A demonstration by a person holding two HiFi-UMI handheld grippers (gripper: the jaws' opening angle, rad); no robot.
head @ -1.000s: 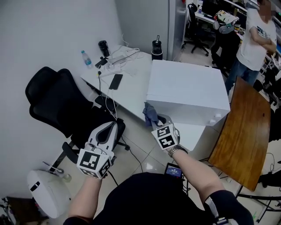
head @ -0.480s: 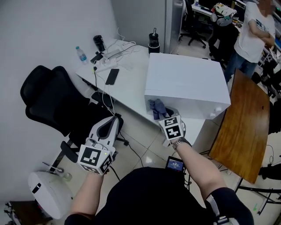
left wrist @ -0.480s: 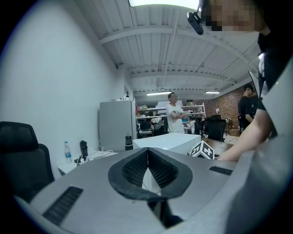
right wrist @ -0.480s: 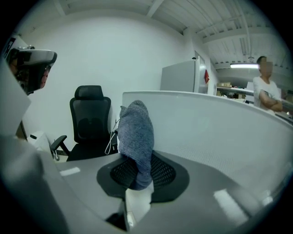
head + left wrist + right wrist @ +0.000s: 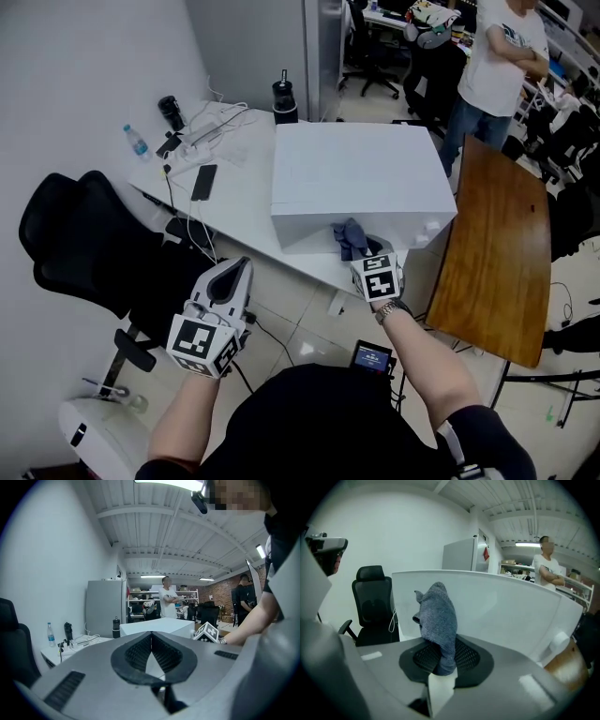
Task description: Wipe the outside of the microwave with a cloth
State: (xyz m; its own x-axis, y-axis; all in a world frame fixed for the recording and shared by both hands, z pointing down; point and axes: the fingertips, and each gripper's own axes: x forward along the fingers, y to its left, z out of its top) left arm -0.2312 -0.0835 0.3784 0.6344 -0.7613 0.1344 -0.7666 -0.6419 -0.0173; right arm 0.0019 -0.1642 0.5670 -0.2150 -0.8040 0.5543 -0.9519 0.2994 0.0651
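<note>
Right gripper view alone: pinched cloth [image 5: 440, 618] (fingers [image 5: 469, 656])

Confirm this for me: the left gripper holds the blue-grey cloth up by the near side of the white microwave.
The gripper is wrong. It is the right gripper that is shut on the blue-grey cloth by the near side of the white microwave, as the right gripper view shows. The left gripper is shut with nothing between its jaws.

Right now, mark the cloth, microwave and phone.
cloth [image 5: 438, 620], right gripper view, middle of the bunched fabric.
microwave [image 5: 356, 173], head view, bare white top.
phone [image 5: 203, 181], head view, middle of its dark face.
</note>
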